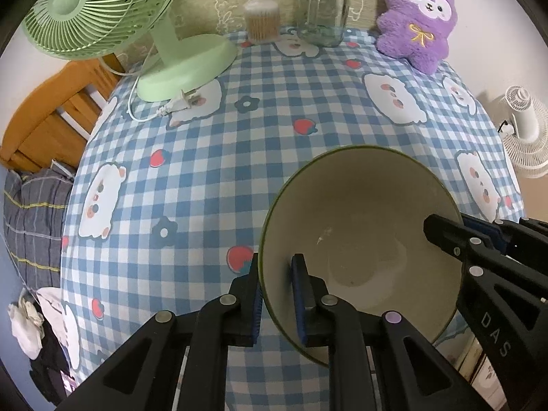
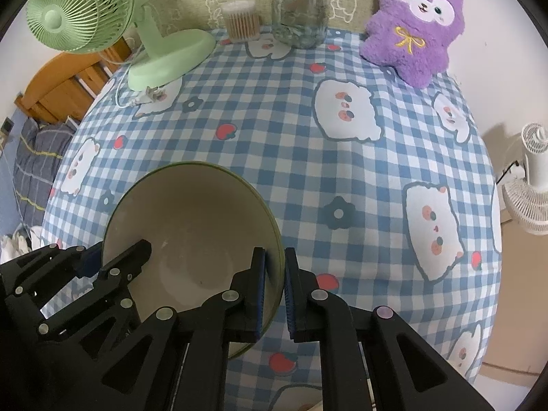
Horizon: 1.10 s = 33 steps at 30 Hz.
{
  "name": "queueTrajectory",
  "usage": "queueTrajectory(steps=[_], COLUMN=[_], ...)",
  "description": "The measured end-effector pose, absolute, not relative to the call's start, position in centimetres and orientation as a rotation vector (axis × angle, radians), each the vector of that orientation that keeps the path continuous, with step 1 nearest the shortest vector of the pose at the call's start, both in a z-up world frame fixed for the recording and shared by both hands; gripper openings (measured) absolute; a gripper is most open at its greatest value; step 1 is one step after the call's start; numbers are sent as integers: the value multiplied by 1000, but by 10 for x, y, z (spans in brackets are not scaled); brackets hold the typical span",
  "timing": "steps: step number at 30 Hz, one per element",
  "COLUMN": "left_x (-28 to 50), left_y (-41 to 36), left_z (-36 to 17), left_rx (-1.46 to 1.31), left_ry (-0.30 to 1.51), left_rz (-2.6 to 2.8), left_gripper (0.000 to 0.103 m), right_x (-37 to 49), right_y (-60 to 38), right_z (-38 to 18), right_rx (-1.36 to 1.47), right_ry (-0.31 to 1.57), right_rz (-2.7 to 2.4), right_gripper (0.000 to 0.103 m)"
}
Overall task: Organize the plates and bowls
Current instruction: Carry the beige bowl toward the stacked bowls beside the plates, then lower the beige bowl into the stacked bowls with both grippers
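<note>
A bowl (image 1: pixel 363 226), pale inside with a dark green rim, is held above the checked tablecloth near the table's front edge. My left gripper (image 1: pixel 277 291) is shut on its left rim, one finger outside and one inside. My right gripper (image 1: pixel 445 229) grips the opposite rim at the picture's right. In the right wrist view the same bowl (image 2: pixel 191 226) fills the lower left. There my right gripper (image 2: pixel 274 287) is shut on its right rim, and my left gripper (image 2: pixel 116 257) clamps the left rim. No plates are in view.
A green desk fan (image 1: pixel 102 10) with its cord stands at the back left of the blue checked table (image 1: pixel 239 144). A cotton swab tub (image 1: pixel 262 20), a glass jar (image 1: pixel 323 7) and a purple plush toy (image 1: pixel 416 17) line the back. A white fan (image 2: pixel 531 178) stands off the right.
</note>
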<state>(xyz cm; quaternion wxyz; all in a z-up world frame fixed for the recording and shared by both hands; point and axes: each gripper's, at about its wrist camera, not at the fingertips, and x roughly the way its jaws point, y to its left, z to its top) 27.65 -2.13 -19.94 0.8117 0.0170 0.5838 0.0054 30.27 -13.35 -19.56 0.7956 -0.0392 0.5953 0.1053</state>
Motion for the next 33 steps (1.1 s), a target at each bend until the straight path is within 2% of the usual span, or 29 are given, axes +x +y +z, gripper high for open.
queueTrajectory(steps=[9, 33], left_x=[267, 191], left_y=[-19, -4], left_z=[-180, -83], left_rx=[25, 53], left_ry=[1224, 1066], left_rz=[-1, -84], left_gripper=[11, 11], right_x=[292, 202], right_y=[-133, -126], right_z=[-176, -71], right_rx=[-71, -23], right_ry=[1258, 1105], right_rz=[206, 115], right_gripper=[13, 13])
